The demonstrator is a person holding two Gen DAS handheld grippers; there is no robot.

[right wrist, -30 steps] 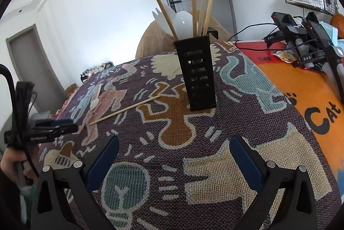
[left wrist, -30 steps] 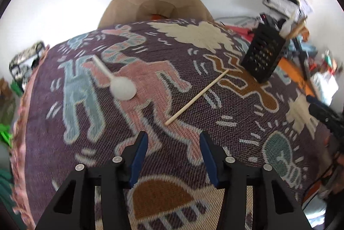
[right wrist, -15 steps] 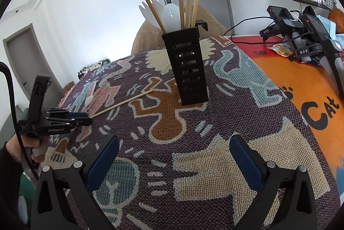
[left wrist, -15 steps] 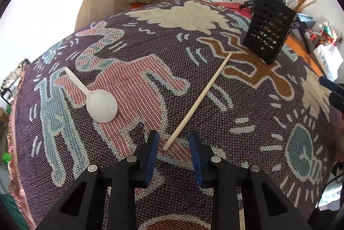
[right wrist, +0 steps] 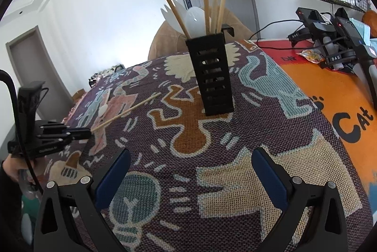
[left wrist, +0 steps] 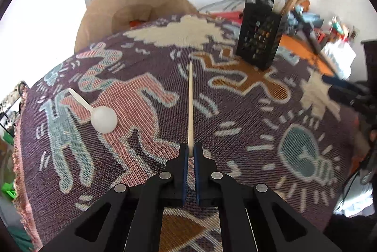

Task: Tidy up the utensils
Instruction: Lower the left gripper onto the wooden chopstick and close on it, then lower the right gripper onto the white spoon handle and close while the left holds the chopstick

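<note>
Both handheld grippers share one build: the left gripper (left wrist: 191, 150) and the right gripper (right wrist: 190, 171) have matte black angular arms with triangular cut-outs, round silver screws at the pivots, and dark blue pads lining the fingers (right wrist: 113, 177). A black cable (right wrist: 14, 115) loops beside the left tool's body, which carries small white lettering.

One loose chopstick (left wrist: 190, 105), one white spoon (left wrist: 103, 119), one black holder (right wrist: 211, 77).
</note>
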